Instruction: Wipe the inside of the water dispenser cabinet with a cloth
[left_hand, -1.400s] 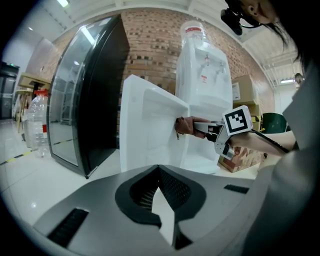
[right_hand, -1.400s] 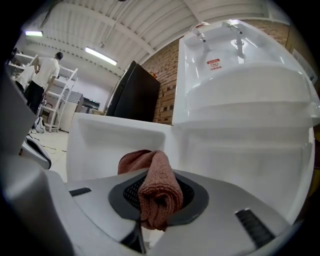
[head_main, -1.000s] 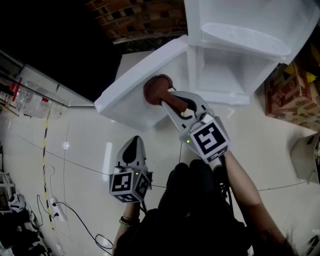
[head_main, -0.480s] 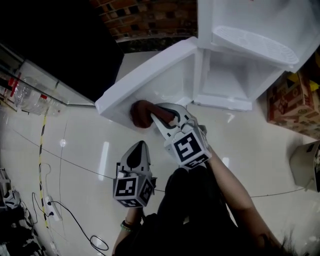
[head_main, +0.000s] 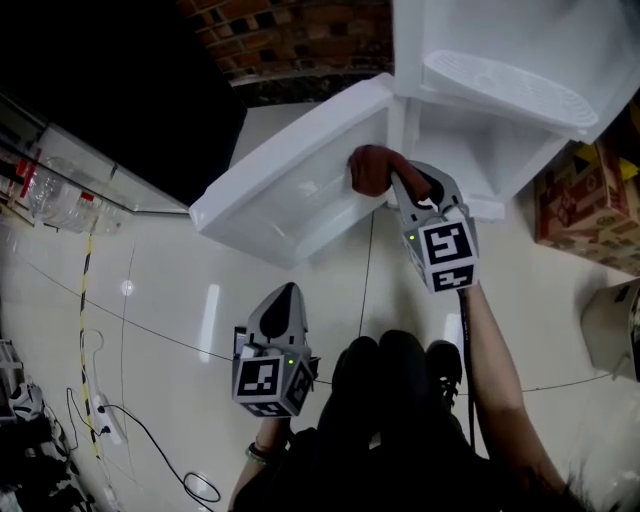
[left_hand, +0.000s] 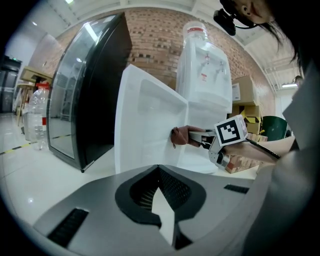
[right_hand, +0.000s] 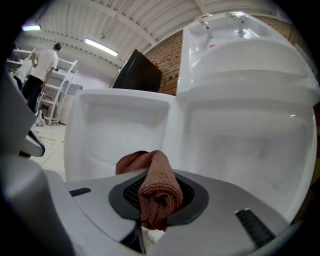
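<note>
My right gripper was clamped on the one brown cloth. That arm reached forward and held the cloth against the inner face of the open door, close to the hinge side of the white water dispenser cabinet. My left gripper, jaws together and empty, hung low near my body, pointing toward the door. A glossy pale floor lay beneath, with one brick wall behind and one cardboard box at the right.

Left claw, right claw, one cloth, one dispenser, maybe two bottles.
</note>
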